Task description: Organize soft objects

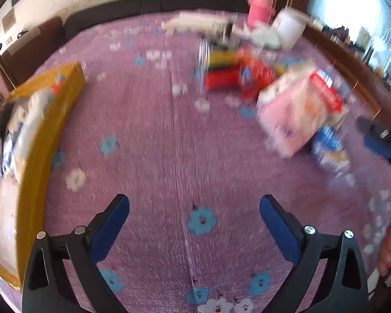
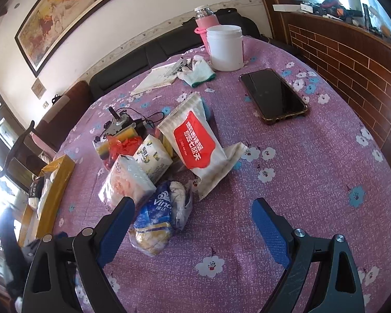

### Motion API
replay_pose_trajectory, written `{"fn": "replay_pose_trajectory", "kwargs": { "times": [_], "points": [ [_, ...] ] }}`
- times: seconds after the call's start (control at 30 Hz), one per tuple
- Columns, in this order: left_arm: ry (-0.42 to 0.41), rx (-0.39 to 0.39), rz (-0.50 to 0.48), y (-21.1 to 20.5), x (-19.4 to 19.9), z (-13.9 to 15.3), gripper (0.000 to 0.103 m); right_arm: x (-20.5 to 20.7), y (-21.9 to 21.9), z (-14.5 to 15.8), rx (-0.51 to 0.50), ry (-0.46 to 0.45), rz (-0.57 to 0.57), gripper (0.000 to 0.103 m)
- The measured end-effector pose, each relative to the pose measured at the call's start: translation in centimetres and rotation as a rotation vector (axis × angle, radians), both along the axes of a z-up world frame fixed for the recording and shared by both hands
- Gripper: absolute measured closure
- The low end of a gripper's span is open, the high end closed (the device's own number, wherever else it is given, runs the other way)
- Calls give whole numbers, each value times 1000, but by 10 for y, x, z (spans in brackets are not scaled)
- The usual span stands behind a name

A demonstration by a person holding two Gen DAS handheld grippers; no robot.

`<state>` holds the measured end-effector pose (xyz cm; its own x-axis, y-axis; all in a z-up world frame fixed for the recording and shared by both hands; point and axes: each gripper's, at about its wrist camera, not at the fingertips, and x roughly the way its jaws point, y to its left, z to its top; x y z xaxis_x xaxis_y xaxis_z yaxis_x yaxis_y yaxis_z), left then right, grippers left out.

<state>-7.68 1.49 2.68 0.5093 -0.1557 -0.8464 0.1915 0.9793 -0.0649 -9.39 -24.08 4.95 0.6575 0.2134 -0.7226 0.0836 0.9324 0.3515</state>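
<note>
Home living room. Evidence: round table under purple flowered cloth [image 2: 312, 182]; framed painting [image 2: 65, 10] at 10 o'clock; dark sofa [image 2: 143, 54] behind; brick-pattern wall [image 2: 352, 60] at 2 o'clock.

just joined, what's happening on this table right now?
A person is sorting soft packs on the purple floral tablecloth. Both hand-held grippers are open and empty. The right hand-held gripper hovers by the blue tissue pack, at the near edge of a pile with a pink tissue pack and a red-label wipes pack. The left hand-held gripper hangs over bare cloth. A yellow box at the left already holds some items.
</note>
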Motion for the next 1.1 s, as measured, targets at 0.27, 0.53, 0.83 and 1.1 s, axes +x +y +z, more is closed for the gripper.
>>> {"fn": "replay_pose_trajectory", "kwargs": {
  "times": [0.27,0.53,0.83,1.1],
  "points": [
    [-161,-68,15,34,-9,51,3,64,28,16,223,-4,175,9],
    [-196,-39,9,58,-20,61,3,79,108,-8,552,143,578,8],
    [-153,25,-53,45,-17,42,3,46,13,15,284,39,231,9],
    [3,58,-70,53,-2,8,3,23,-21,-10,255,102,160,9]
  ]
}}
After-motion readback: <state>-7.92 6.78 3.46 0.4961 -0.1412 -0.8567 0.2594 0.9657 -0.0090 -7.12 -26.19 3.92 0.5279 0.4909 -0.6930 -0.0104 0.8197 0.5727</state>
